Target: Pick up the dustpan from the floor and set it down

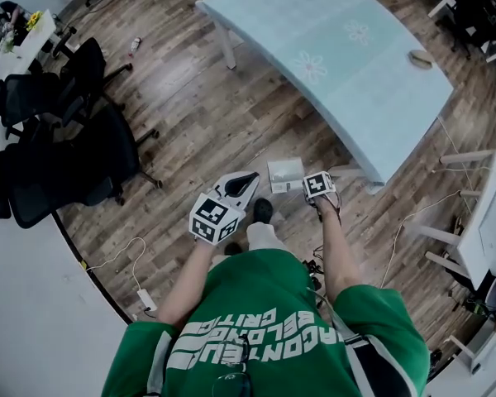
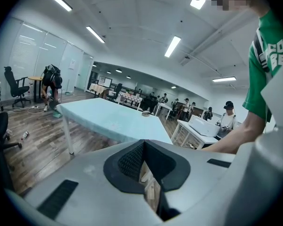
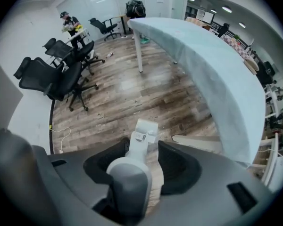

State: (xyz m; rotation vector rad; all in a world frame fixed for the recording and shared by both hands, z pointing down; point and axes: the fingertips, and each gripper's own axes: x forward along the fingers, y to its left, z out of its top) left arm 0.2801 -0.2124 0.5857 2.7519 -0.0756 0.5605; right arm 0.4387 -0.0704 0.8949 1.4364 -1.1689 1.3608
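The white dustpan [image 1: 285, 173] sits on the wood floor just in front of the person's feet. In the right gripper view its pan [image 3: 146, 130] rests on the floor and its grey-white handle [image 3: 130, 173] rises straight up between the jaws. My right gripper [image 3: 144, 148] points straight down over it with its jaws wide apart, and a gap shows beside the handle. In the head view the right gripper [image 1: 317, 190] hangs right of the pan. My left gripper [image 1: 246, 180] hovers left of the pan. Its pads [image 2: 132, 161] meet at the tips with nothing between them.
A long table under a light-blue cloth [image 1: 339, 56] stands beyond the dustpan, one leg [image 3: 139, 55] close by. Black office chairs [image 1: 74, 155] crowd the left. A cable with an adapter [image 1: 140, 292] lies on the floor. White furniture [image 1: 479, 230] is at the right.
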